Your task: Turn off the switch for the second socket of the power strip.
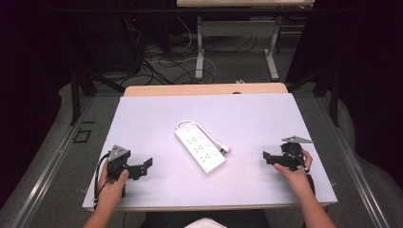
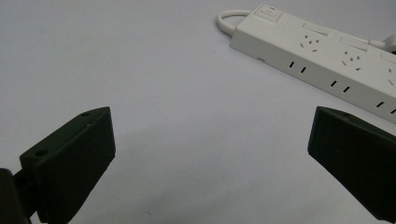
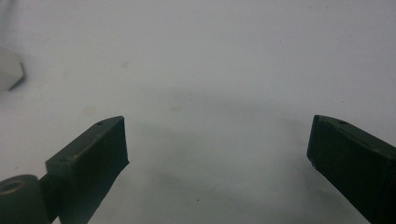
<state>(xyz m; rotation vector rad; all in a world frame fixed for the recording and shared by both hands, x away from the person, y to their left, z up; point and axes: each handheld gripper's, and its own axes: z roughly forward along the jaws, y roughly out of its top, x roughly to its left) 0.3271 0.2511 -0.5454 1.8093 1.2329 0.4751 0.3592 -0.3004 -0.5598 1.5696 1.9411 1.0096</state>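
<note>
white power strip (image 1: 200,147), black hand-held grippers

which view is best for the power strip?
High view: the whole power strip lies diagonally mid-table, cord looped at its far end. The left gripper view shows its switch end, side slots and some sockets close up, cut off at the right edge. The right gripper view shows a pale corner at the left edge, likely the strip.

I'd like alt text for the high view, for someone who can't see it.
A white power strip lies at a slant mid-table, its cord looped beside it. A person's hands hold the left gripper and right gripper on either side, jaws open, pointing inward, touching nothing.
</note>
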